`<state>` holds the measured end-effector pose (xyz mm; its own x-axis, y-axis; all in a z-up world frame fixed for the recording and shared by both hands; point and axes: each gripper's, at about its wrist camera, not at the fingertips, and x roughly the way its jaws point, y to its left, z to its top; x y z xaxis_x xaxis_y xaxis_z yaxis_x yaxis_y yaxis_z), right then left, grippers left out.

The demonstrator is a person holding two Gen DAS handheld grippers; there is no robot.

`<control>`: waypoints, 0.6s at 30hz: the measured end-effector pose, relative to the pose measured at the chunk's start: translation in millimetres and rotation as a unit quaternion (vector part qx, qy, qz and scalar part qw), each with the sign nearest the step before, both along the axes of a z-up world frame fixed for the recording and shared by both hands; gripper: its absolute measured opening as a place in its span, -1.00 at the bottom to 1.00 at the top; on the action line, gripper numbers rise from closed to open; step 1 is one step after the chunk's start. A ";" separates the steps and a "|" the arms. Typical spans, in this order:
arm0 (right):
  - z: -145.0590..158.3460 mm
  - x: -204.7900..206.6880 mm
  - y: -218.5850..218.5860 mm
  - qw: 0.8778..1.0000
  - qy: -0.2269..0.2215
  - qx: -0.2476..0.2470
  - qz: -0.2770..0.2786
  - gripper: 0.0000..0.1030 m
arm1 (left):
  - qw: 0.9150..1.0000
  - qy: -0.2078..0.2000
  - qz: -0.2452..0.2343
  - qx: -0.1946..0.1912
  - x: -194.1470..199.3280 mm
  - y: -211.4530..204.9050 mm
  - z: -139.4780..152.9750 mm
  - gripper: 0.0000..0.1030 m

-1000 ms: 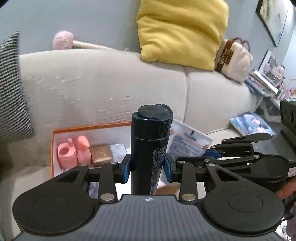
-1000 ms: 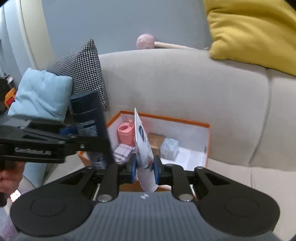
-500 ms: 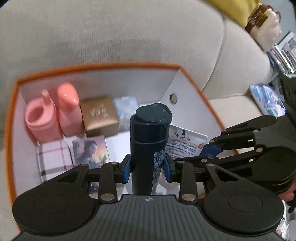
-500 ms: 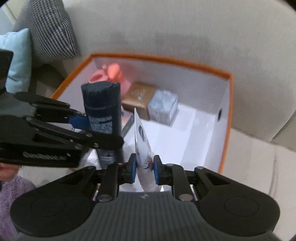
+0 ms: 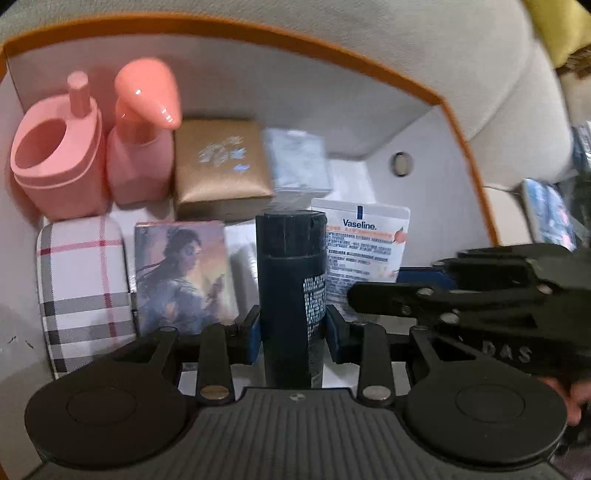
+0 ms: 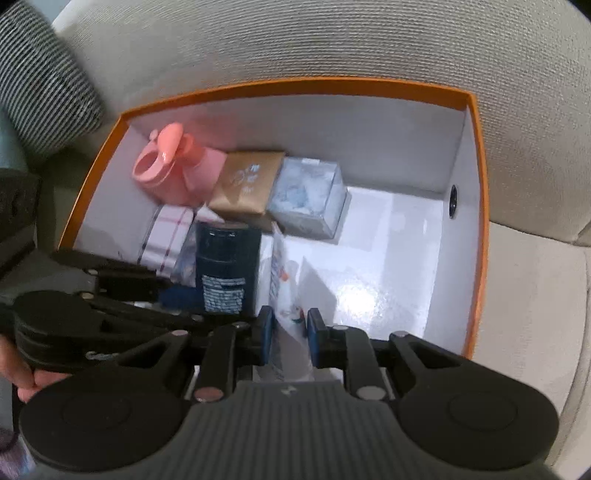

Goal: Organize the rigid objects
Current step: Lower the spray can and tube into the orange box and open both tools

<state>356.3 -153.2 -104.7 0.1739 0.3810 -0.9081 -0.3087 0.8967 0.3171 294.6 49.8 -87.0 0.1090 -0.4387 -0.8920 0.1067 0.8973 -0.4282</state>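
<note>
Left gripper point(image 5: 292, 334) jaws narrowed onto the dark bottle point(image 5: 291, 291), blue pads pressing both sides; bottle upright, lowered inside the orange-rimmed box point(image 5: 436, 99), near its front edge. Right gripper point(image 6: 289, 334) jaws narrow, holding the Vaseline tube point(image 6: 286, 291) edge-on and upright, just right of the bottle, also within the box.

Box: white inner walls and glossy white floor, a round grommet hole in the right wall. It sits on the seat of a light beige woven sofa point(image 6: 369, 44); the sofa back rises directly behind the rear wall.

Contents, rear wall, left corner going right: pink container with ring opening point(image 5: 55, 162), pink pump bottle point(image 5: 142, 147), gold box point(image 5: 221, 168), pale blue-white box point(image 5: 299, 162) (blurred in left view, clear-sided in right view). Front row from left wall: plaid case point(image 5: 83, 284), picture card box point(image 5: 184, 277) just beside it. The right half of the box floor shows bare white with glare.

Room: a striped black-and-white cushion point(image 6: 40, 85) lies beyond the box's left rear corner. A yellow cushion edge point(image 5: 561, 26) shows at upper right in the left view; colourful printed items, blurred, past the sofa's right side. Fingers of the person's hand point(image 6: 26, 373) show at the left margin, behind the left gripper's body
</note>
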 end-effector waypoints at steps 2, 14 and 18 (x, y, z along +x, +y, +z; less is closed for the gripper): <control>-3.7 3.2 0.6 1.000 0.007 0.001 -0.014 -0.60 | 1.000 0.019 0.003 0.015 4.6 -1.9 -3.7 -0.28; -10.2 12.2 7.6 0.999 0.022 -0.004 -0.040 -0.36 | 1.000 0.005 -0.001 0.030 4.3 -1.4 4.4 -0.25; -8.0 8.6 13.1 0.999 0.013 -0.025 -0.034 -0.24 | 0.998 -0.032 -0.017 0.052 -6.9 -5.5 17.2 -0.24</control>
